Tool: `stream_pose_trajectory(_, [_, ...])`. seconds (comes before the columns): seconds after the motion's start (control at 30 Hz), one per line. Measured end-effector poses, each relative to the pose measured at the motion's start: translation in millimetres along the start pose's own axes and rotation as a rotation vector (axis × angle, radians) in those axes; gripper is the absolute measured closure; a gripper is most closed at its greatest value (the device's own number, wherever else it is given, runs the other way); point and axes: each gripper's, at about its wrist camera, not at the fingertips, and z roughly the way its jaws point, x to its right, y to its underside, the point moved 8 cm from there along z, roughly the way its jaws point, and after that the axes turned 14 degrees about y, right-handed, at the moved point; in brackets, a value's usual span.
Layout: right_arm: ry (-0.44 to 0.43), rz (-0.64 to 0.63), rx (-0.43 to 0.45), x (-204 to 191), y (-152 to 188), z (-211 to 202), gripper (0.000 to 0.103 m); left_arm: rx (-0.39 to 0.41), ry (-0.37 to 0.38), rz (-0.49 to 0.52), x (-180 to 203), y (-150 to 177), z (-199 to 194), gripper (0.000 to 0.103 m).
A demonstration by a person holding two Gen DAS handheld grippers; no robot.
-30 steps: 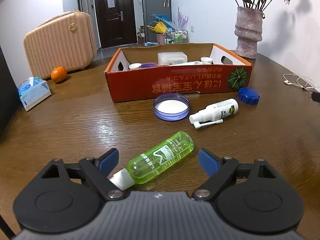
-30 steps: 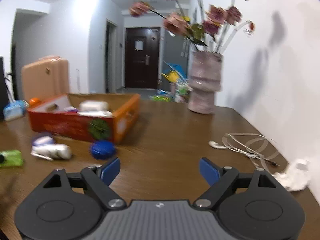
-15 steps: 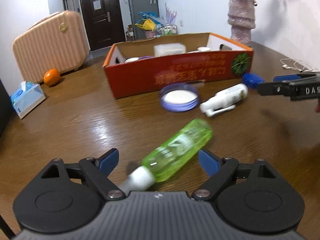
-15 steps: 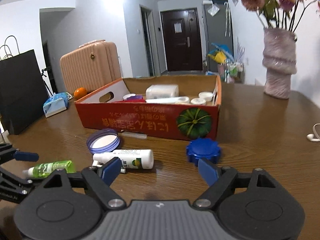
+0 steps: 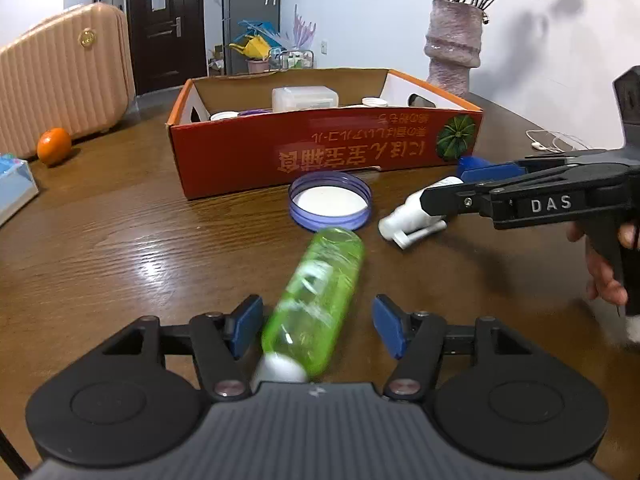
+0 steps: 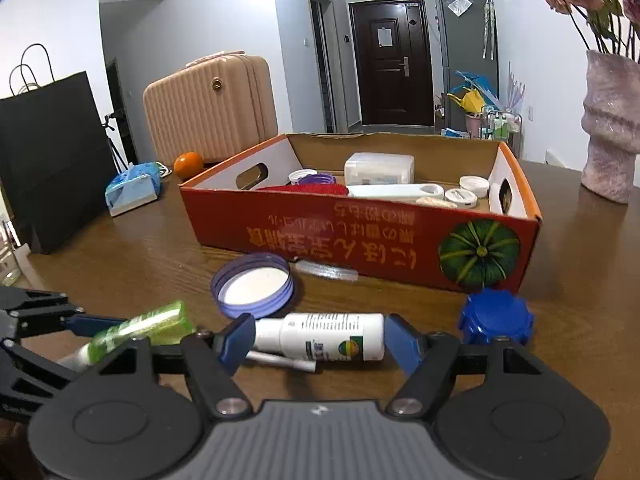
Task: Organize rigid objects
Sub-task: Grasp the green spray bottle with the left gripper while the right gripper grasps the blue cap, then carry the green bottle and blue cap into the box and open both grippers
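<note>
Green plastic now fills the gap of the left gripper [image 5: 318, 326]: the green spray bottle [image 5: 316, 300] lies on the wooden tabletop [image 5: 120, 248] with its white cap toward the camera and its base pointing to about 12 o'clock. A second ago it lay slanted toward 1 o'clock, mostly ahead of the pads. The jaws have just been closing with the bottle between them. The pad at 9 o'clock sits right against the bottle's side, while a strip of tabletop shows before the pad at 3 o'clock, so the bottle is bracketed but not yet pinched.

The right gripper [image 6: 320, 340], which a second ago faced the vase and wall with nothing between its fingers, has swung round to the white spray bottle [image 6: 320, 336]. That bottle lies crosswise, nozzle at 9 o'clock and base at 3 o'clock. These jaws have also just been closing, and both pads look close to the bottle's ends; whether they press on it cannot be told.

Both loose bottles therefore look ready for pickup, probably bound for the red cardboard box [image 6: 360, 236] at 12 o'clock, which already holds jars and lids. The purple lid [image 6: 252, 284] and blue cap [image 6: 496, 314] lie untouched in front of the box.
</note>
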Motion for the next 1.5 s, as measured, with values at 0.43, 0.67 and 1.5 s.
stream_pose_trajectory(0.43, [0.409, -0.002, -0.023, 79.6, -6.4, 31.6, 0.033, 0.047, 0.025, -0.150, -43.4, -12.1, -7.8, 0.072])
stream_pose_trajectory(0.67, [0.333, 0.091, -0.036, 76.7, -3.8, 28.2, 0.050, 0.127, 0.006, -0.141, -35.2, -25.2, -41.3, 0.073])
stream_pose_trajectory(1.5, [0.226, 0.032, 0.055, 85.9, -120.1, 57.1, 0.050, 0.037, 0.156, -0.055, 3.8, -221.9, 103.6, 0.072])
